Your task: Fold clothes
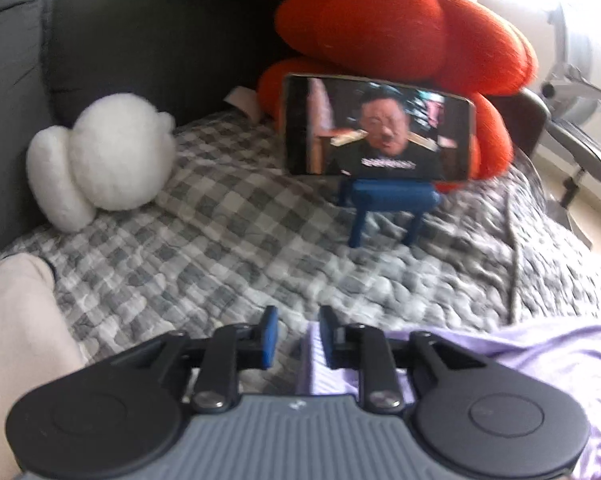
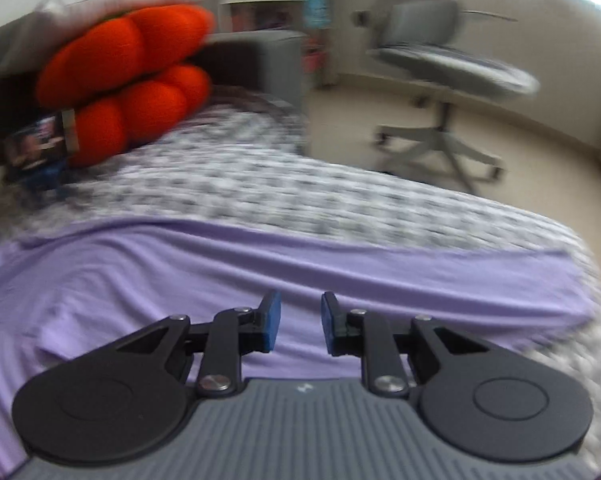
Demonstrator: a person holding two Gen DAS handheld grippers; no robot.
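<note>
Lilac garment [image 2: 260, 272] beneath parted jaws

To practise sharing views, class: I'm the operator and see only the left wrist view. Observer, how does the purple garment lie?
Observer: The garment lies spread flat across the quilt, far wider than your view shows.
Operator: Where is the right gripper?
Observer: The right gripper hovers over the garment, jaws apart, nothing between them.
Operator: Anything beyond the quilt?
Observer: A chair stands on the floor on a star base.
</note>
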